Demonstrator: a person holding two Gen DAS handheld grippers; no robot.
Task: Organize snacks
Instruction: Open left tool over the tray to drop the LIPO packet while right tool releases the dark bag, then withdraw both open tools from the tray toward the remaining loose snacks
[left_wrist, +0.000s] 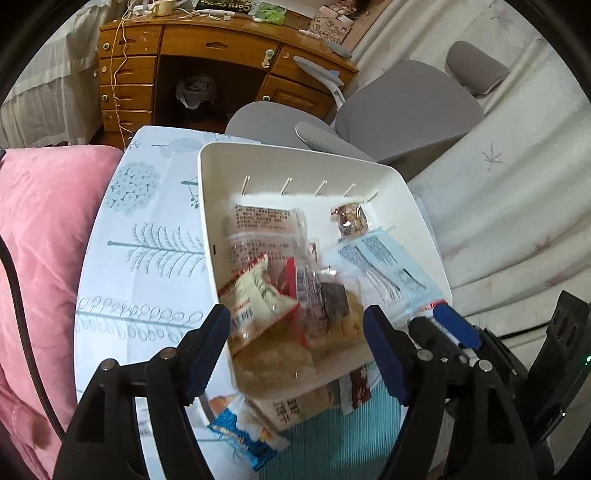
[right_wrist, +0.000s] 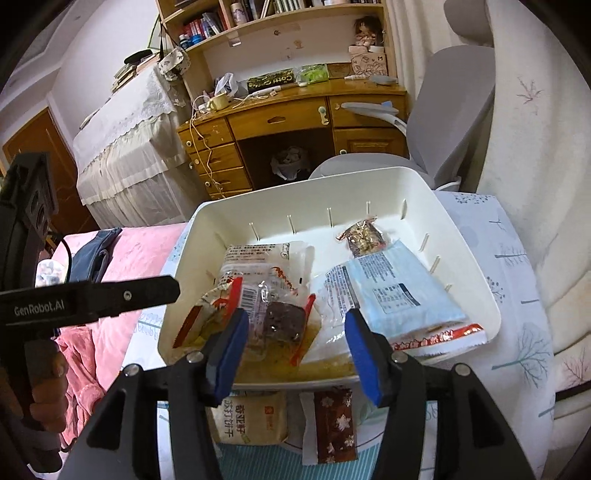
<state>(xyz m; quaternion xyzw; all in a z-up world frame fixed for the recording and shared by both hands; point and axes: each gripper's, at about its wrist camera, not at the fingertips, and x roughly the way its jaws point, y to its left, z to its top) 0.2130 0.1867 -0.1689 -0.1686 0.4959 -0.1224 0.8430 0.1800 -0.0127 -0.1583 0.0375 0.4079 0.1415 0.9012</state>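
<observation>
**A:** What does the left wrist view show?

**B:** A white bin (left_wrist: 207, 206) sits on a round tabletop (left_wrist: 147, 236) covered in a pale cloth printed with trees. Inside it lie snack packets (left_wrist: 258, 291) in a loose pile, a pale blue packet (left_wrist: 388, 266) along the right side and a small brown bar (left_wrist: 351, 219) near the far wall. The left gripper (left_wrist: 295, 350) hovers over the bin's near rim, fingers spread, nothing between them. A blue-and-orange packet (left_wrist: 243, 432) lies on the tabletop just outside the bin; only this view shows it.

**A:** And the right wrist view?

**B:** The same bin from the other side. The right gripper (right_wrist: 295, 350) hangs over the near rim, fingers apart and empty. Below the rim, on the tabletop, lie a tan cracker packet (right_wrist: 251, 417) and a dark brown snowflake wrapper (right_wrist: 334, 424).

**A:** Where is there open room?

**B:** Bare cloth lies left of the bin, beside a pink quilt (left_wrist: 48, 240). A grey chair (left_wrist: 406, 107) stands close behind the bin's far edge.
</observation>
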